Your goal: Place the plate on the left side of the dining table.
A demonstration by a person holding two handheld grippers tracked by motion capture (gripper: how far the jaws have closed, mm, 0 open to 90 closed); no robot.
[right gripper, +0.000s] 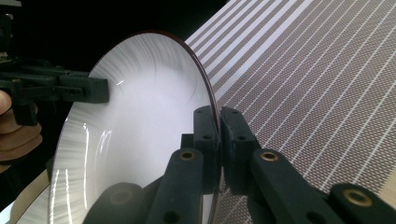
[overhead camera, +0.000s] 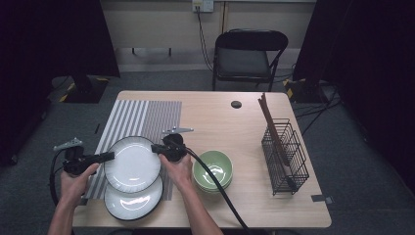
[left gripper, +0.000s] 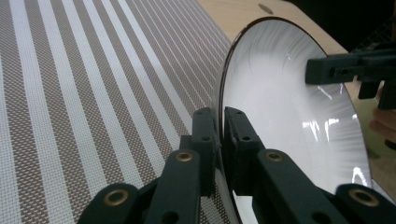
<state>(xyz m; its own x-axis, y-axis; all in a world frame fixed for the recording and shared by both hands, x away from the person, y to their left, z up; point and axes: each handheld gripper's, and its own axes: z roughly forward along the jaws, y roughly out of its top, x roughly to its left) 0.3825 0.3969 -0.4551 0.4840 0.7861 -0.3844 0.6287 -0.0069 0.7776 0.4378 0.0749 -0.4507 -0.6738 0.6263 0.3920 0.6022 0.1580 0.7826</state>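
Gripping the top plate (overhead camera: 132, 163) from both sides: left gripper (overhead camera: 108, 156) clamped on its left rim, right gripper (overhead camera: 157, 148) on the right rim, fingers pinched narrow on the edge. Plate sits over a second plate (overhead camera: 133, 203) and the striped mat (overhead camera: 142, 117) on the counter (overhead camera: 220, 117). Grasp looks done, lift & placement prob. left. Forearms angle inward from the near edge, hands approx. level.

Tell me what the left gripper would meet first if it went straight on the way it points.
Probably the right gripper: the left gripper points across the top plate, whose opposite rim those fingers clamp. Depth is hard to judge.
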